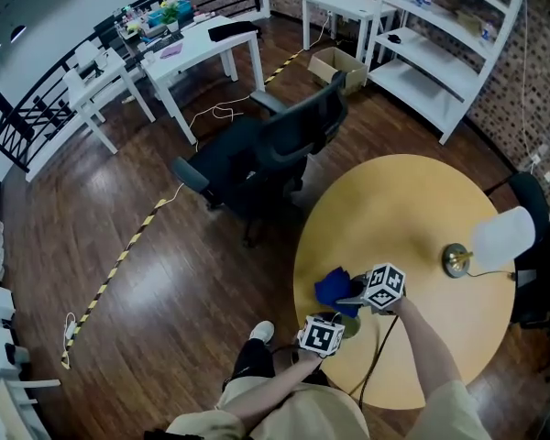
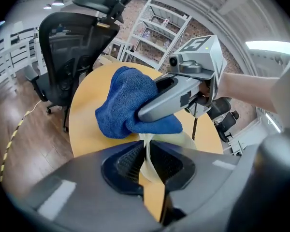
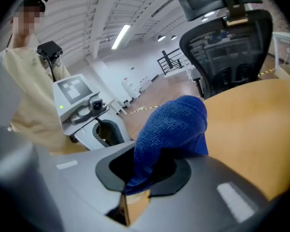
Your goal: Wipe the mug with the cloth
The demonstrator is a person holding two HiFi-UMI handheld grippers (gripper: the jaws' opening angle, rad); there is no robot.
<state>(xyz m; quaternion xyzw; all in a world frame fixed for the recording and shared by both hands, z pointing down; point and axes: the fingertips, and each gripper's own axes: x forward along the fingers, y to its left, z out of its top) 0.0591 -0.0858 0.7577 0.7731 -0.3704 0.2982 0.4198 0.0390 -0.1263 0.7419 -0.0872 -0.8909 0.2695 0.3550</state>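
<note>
While left tongs [image 2: 147, 151] pinch rim of pale cream mug [image 2: 171, 138], right tongs [image 3: 146, 170] clamp fuzzy blue cloth [image 3: 176, 122], bunched at that mug's rim

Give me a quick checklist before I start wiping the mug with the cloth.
1. Left gripper shut on the mug wall: ok.
2. Right gripper shut on the blue cloth: ok.
3. Cloth up at the mug's rim: ok; pressing on it: cannot tell.
4. Mug standing on the table: cannot tell, its base is hidden.
5. Lamp apart from both grippers: ok.
</note>
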